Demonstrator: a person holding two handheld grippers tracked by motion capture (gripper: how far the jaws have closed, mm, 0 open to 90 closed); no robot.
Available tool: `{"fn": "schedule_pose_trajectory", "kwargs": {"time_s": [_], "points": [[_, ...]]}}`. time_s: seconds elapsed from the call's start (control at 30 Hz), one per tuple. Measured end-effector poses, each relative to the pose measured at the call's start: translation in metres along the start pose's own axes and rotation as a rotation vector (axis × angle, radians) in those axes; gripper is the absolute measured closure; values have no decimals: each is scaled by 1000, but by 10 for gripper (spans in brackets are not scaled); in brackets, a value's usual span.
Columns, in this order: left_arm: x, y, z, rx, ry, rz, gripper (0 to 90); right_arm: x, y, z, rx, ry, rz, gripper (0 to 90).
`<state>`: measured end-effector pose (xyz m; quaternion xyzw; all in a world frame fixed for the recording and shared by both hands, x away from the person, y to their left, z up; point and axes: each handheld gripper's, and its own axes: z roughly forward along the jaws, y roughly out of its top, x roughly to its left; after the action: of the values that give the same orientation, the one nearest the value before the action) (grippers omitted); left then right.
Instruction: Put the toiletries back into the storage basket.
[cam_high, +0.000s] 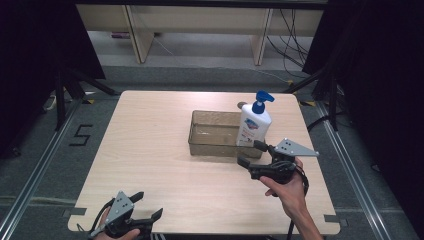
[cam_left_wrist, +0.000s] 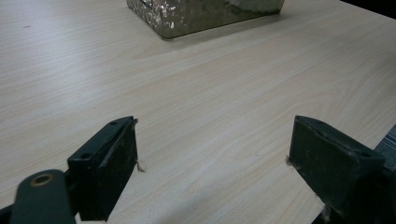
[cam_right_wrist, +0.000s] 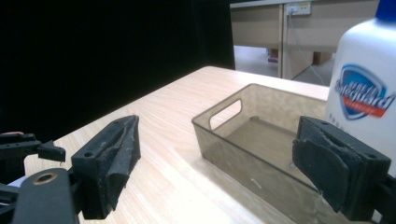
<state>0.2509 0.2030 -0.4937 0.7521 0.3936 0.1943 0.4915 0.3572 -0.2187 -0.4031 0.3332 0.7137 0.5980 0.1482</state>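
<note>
A white pump bottle (cam_high: 253, 124) with a blue top is standing inside the right end of a clear brown bin (cam_high: 212, 142). The right gripper (cam_high: 250, 154) is hovering just in front of the bin, its 2 jaws spread apart, empty. The left gripper (cam_high: 148, 205) is sitting well in front of the bin, jaws also apart.

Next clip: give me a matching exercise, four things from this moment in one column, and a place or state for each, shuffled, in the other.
Things:
1. white pump bottle with a blue pump
2. translucent brownish plastic bin
3. left gripper
4. right gripper

Places or states:
A. open, at the table's near edge
B. open, just in front of the bottle
C. upright at the bin's right end
D. mid-table, handle cutout in its end wall

Pairs: 1-C, 2-D, 3-A, 4-B
</note>
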Motion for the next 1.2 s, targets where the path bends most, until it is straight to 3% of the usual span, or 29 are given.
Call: {"fn": "schedule_pose_trajectory", "kwargs": {"time_s": [0.03, 0.1, 0.2, 0.27, 0.3, 0.37, 0.4, 0.5, 0.6, 0.67, 0.73, 0.77, 0.8, 1.0, 1.07, 1.1, 1.2], "points": [[0, 0, 0, 1, 1, 0, 149, 2, -1, 0, 17, 1, 22, 156], [2, 1, -1, 13, 5, 28, 149, 1, -3, 0, 24, 7, 1, 156], [0, 0, 0, 2, 1, 7, 149, 3, -7, 2, 20, 9, 16, 156], [1, 1, 0, 1, 3, 17, 149, 4, -8, 2, 22, 7, 19, 156], [1, 1, 0, 1, 3, 16, 149, 3, -9, 2, 13, 1, -3, 156], [0, 0, 0, -2, 0, 1, 149, 6, -10, 1, 41, 6, 32, 156], [0, 0, 0, 0, 1, 1, 149, 5, -11, 1, 38, 7, 19, 156], [1, 1, 0, -2, 6, 19, 149, 6, -14, 2, 23, 15, 24, 156], [1, 0, -1, 8, 2, 13, 149, 8, -16, 0, 38, 11, 36, 157], [0, 0, 0, -2, 1, 2, 149, 7, -18, 2, 29, 15, 16, 157], [1, 1, 0, -2, 2, 21, 149, 9, -20, 1, 43, 13, 29, 157], [0, 0, 0, 2, 0, 6, 148, 9, -20, 0, 55, 14, 15, 158], [0, 0, 0, 7, 2, 12, 149, 10, -21, 0, 64, 19, 33, 158], [0, 0, 0, 4, 2, 10, 148, 12, -28, 1, 51, 13, -2, 157], [0, 0, 0, 5, 1, 13, 148, 16, -29, 0, 71, 26, 47, 157], [0, 0, 0, 5, 1, 14, 149, 13, -30, 0, 71, 18, 13, 157], [1, 1, 0, 6, 5, 24, 148, 14, -32, -2, 81, 19, 19, 157]]}}
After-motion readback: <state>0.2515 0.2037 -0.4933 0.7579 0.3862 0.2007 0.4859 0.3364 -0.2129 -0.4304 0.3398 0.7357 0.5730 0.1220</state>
